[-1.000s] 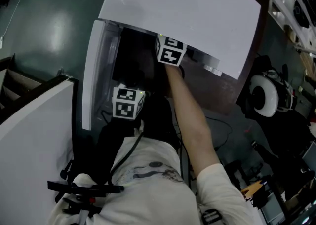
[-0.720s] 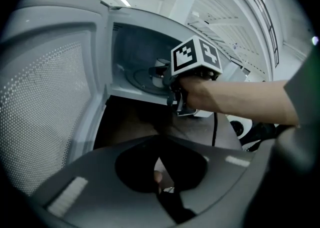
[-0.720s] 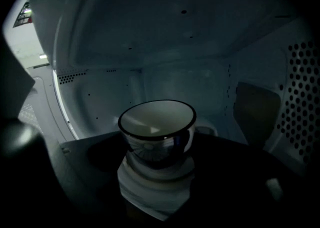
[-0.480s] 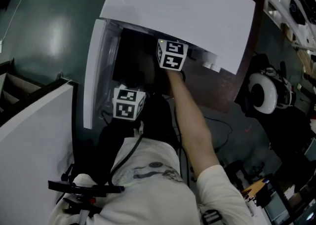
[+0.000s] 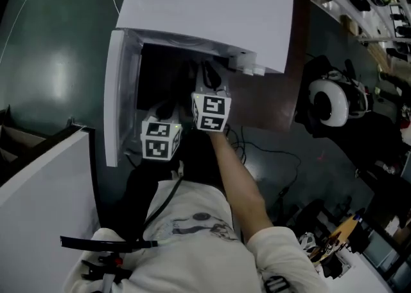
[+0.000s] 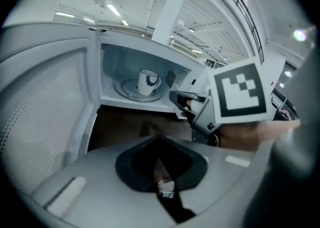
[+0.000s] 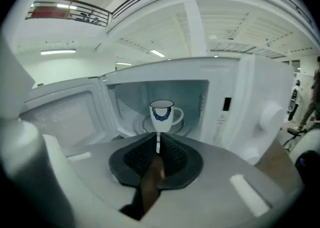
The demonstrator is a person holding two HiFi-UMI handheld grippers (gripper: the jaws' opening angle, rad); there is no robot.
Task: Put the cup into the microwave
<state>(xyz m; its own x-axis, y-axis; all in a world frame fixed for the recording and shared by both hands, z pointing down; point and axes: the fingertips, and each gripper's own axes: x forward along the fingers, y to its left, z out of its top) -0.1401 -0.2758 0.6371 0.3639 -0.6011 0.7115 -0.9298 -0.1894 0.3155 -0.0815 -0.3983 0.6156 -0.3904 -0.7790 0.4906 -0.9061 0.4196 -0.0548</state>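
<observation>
cup in microwave, both grippers empty

the cup (image 7: 161,116) stands upright on the turntable (image 6: 125,91) inside the open microwave (image 7: 240,107), with its handle to the right in the right gripper view. the door (image 7: 65,116) is swung wide to the left. the right gripper (image 7: 158,144) is out in front of the opening, apart from the cup. its jaws have just been closing and are now nearly together with nothing between them. the left gripper (image 6: 159,144) is near the door, jaws together, holding nothing.

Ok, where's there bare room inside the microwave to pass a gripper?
Free: the microwave floor left of the cup, toward the open door, and the space above it. Tighter on the right, where the handle sticks out.
</observation>
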